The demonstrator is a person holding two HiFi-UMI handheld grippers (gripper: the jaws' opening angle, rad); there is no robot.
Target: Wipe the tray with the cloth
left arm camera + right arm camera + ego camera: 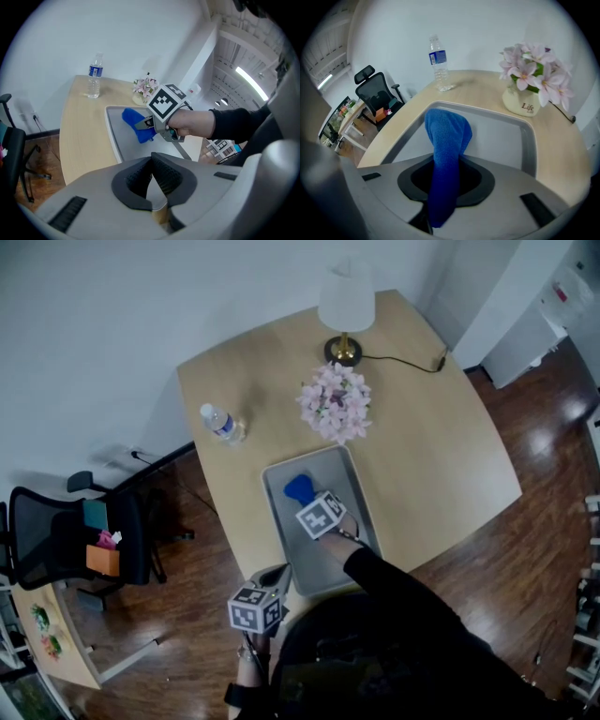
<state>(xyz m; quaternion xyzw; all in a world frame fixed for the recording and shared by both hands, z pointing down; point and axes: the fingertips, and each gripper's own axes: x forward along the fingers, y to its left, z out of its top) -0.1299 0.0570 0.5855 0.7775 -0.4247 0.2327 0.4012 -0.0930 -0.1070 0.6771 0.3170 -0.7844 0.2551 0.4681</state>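
Observation:
A grey metal tray (330,568) lies on the wooden table, near its front edge. My right gripper (306,497) hangs over the tray's far half, shut on a blue cloth (299,487). The right gripper view has the cloth (446,136) standing out from between the jaws and drooping onto the tray (501,136). From the left gripper view, the right gripper (141,125) presses the cloth (132,117) down on the tray (117,138). My left gripper (275,576) sits at the tray's near left corner; its jaws (151,161) meet at the tips over the tray's rim.
A pot of pink flowers (336,401) stands just beyond the tray's far end. A water bottle (221,422) stands at the table's left edge and a lamp (345,320) at the back. An office chair (80,535) is on the floor to the left.

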